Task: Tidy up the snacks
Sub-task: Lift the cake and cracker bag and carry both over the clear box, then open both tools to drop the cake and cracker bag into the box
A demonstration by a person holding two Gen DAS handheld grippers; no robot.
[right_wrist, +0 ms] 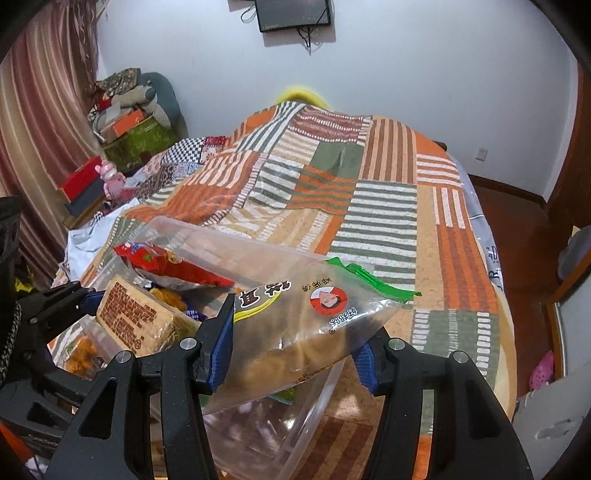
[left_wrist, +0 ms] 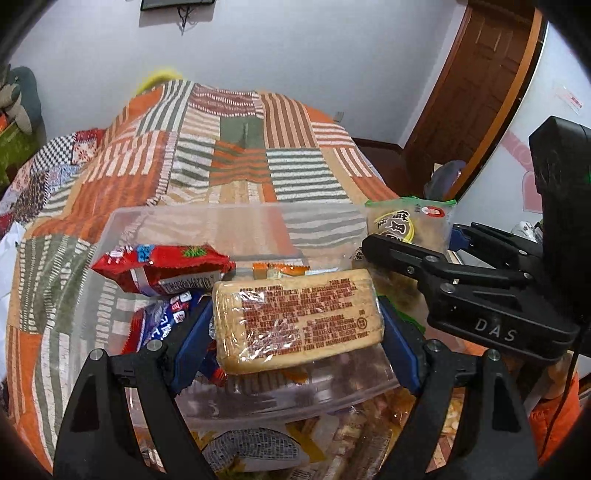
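Cake pack (left_wrist: 295, 321): clamped in left gripper (left_wrist: 295, 328), over the clear plastic bin's (left_wrist: 236, 218) near wall | Cookie bag (right_wrist: 295, 332): pinched by right gripper (right_wrist: 291, 354), above the bin's right end | Bin: holds red snack packet (left_wrist: 166, 266); sits at the near edge of the striped patchwork bedspread (right_wrist: 388, 206)

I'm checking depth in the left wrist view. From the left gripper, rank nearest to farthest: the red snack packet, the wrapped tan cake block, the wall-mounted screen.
1. Wrapped tan cake block: between the left gripper's blue pads, over the clear plastic bin.
2. Red snack packet: just beyond, to the left, in the bin.
3. Wall-mounted screen: high on the far wall, past the patchwork bed cover.
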